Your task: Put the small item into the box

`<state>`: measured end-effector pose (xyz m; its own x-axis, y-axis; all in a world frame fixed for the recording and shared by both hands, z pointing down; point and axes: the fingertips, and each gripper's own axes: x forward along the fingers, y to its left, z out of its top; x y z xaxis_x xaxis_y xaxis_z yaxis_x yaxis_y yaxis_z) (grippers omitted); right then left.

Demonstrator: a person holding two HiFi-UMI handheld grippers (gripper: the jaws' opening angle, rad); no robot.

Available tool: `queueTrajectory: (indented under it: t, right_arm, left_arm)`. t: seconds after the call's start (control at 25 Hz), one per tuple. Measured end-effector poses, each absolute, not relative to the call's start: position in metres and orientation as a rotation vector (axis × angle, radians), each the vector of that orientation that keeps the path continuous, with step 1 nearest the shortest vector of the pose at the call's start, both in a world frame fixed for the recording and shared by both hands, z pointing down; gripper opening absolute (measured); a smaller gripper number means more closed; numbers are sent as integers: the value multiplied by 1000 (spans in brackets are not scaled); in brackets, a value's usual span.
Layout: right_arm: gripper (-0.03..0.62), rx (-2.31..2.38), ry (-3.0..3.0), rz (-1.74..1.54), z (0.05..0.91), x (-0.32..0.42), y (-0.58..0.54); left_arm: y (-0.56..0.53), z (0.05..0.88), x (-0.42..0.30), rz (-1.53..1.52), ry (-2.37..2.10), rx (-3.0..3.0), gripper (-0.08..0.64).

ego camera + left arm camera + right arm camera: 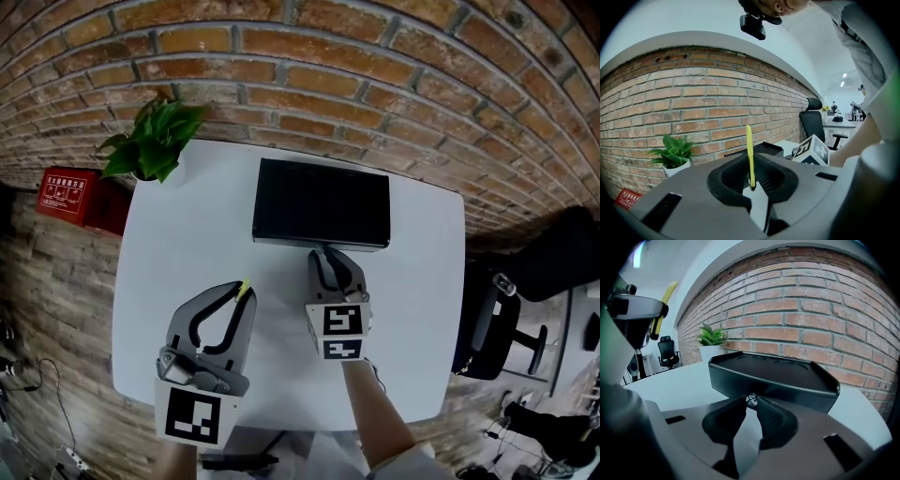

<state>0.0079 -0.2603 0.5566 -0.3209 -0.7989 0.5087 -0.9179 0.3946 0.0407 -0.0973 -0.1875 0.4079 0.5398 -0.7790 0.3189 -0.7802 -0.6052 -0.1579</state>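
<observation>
A black box (pixel 321 203) lies closed at the back of the white table (pixel 187 234); in the right gripper view the black box (pixel 773 376) fills the middle. My right gripper (pixel 321 251) hovers just in front of the box, shut on a small shiny item (pixel 751 400) pinched at its tips. My left gripper (pixel 244 289) is lower left, above the table, shut on a thin yellow stick (pixel 749 154) that stands upright from its tips; the stick's tip (pixel 243 287) shows in the head view.
A potted green plant (pixel 155 139) stands at the table's back left corner against a brick wall (pixel 375 84). A red box (pixel 64 192) sits on the floor at left. A black office chair (pixel 525 281) is to the right of the table.
</observation>
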Motion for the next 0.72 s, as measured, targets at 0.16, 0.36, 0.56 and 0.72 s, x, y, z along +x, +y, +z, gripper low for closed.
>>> queueTrajectory:
  t: [0.16, 0.36, 0.56, 0.72]
  right_arm:
    - [91, 1480, -2207, 366, 556, 8, -258]
    - [91, 1486, -2203, 373, 557, 9, -250]
    - [91, 1490, -2201, 384, 556, 8, -234]
    - [91, 1481, -2195, 402, 557, 8, -217]
  left_arm:
    - [-187, 407, -97, 574, -1398, 2754, 52]
    - [-183, 405, -94, 579, -1395, 2761, 52]
    - [-178, 402, -91, 570, -1395, 2779, 52]
    - [-174, 398, -90, 568, -1399, 2788, 52]
